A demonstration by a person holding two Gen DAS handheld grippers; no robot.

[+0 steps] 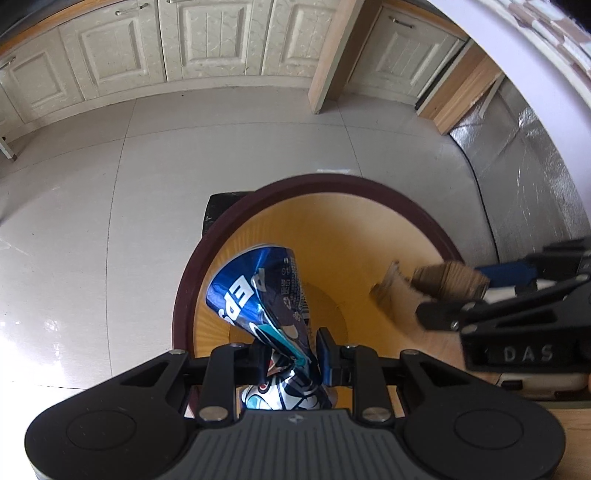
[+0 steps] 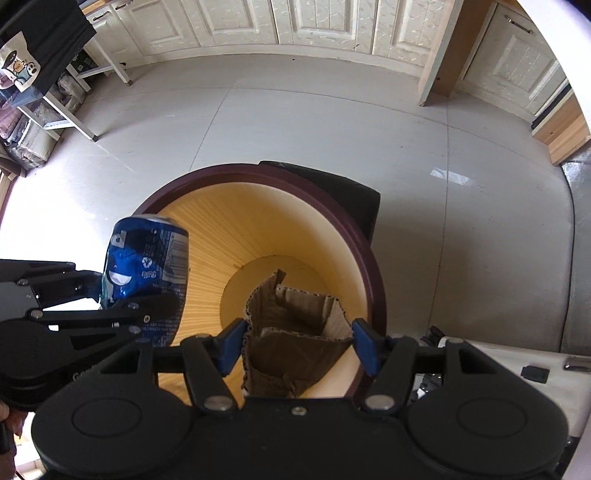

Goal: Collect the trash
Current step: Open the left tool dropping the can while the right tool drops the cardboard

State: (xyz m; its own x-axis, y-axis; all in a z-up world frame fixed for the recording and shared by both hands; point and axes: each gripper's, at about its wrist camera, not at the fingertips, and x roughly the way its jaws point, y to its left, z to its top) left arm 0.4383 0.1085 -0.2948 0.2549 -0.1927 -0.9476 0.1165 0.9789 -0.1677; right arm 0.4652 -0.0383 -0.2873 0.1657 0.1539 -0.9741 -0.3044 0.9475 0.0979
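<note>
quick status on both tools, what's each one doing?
Left tool: shut on the crushed can.
Right tool: shut on the cardboard piece, over the bin.

Home kitchen, cream panelled cabinets (image 1: 218,40), pale tiled floor (image 2: 295,129)

bin (image 2: 373,280): on the floor (image 2: 295,129), open mouth facing up, under both tools
left hand-held gripper (image 1: 291,354): over the bin's left side, crushed can (image 1: 258,291) between its jaws
right hand-held gripper (image 2: 299,343): over the bin's right side, folded cardboard (image 2: 295,332) between its jaws
cabinets (image 2: 236,26): along the far wall
rack (image 2: 55,103): far left
</note>
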